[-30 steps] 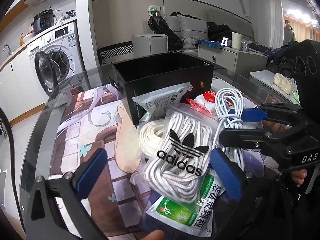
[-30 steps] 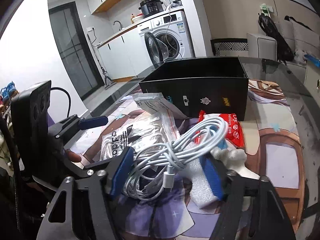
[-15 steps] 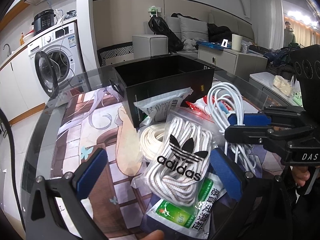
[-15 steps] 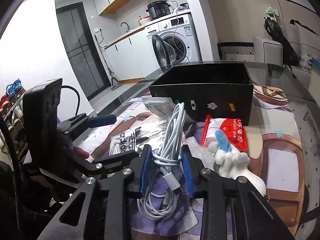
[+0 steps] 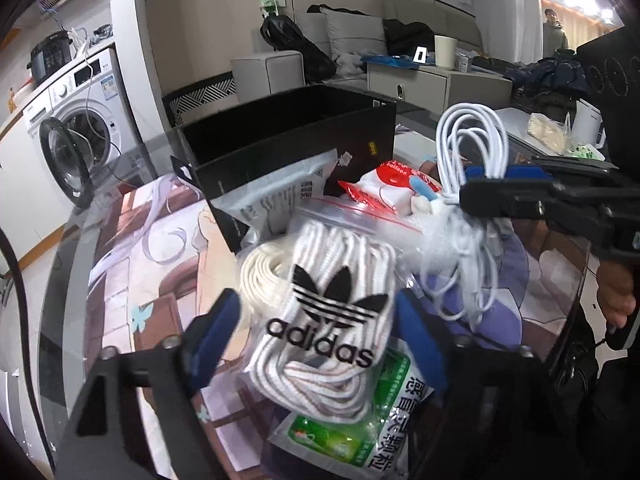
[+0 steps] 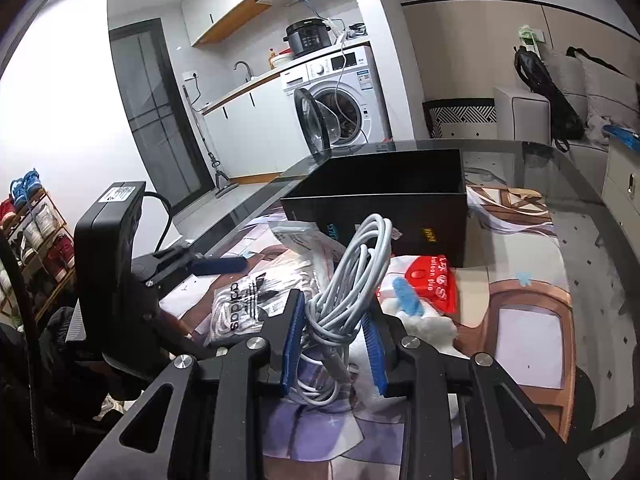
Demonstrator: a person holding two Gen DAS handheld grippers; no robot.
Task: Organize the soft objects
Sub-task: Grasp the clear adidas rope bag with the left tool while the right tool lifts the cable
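Note:
My right gripper (image 6: 334, 340) is shut on a coiled white cable (image 6: 352, 264) and holds it above the pile; it shows in the left wrist view (image 5: 472, 148) too. My left gripper (image 5: 320, 340) is open, its jaws on either side of an adidas bag of white laces (image 5: 324, 320). An open black box (image 5: 288, 136) stands behind the pile and also shows in the right wrist view (image 6: 384, 204). The adidas bag also shows in the right wrist view (image 6: 240, 304).
A green-and-white packet (image 5: 360, 440) lies under the laces. A cream rope coil (image 5: 264, 276), a grey pouch (image 5: 276, 196), a red-and-white packet (image 6: 432, 284) and a white plush toy (image 6: 420, 320) lie on the printed mat (image 5: 152, 264). A washing machine (image 6: 340, 100) stands beyond the glass table.
My right gripper closed on the white cable and lifted it off the pile. My left gripper moved in closer around the adidas bag.

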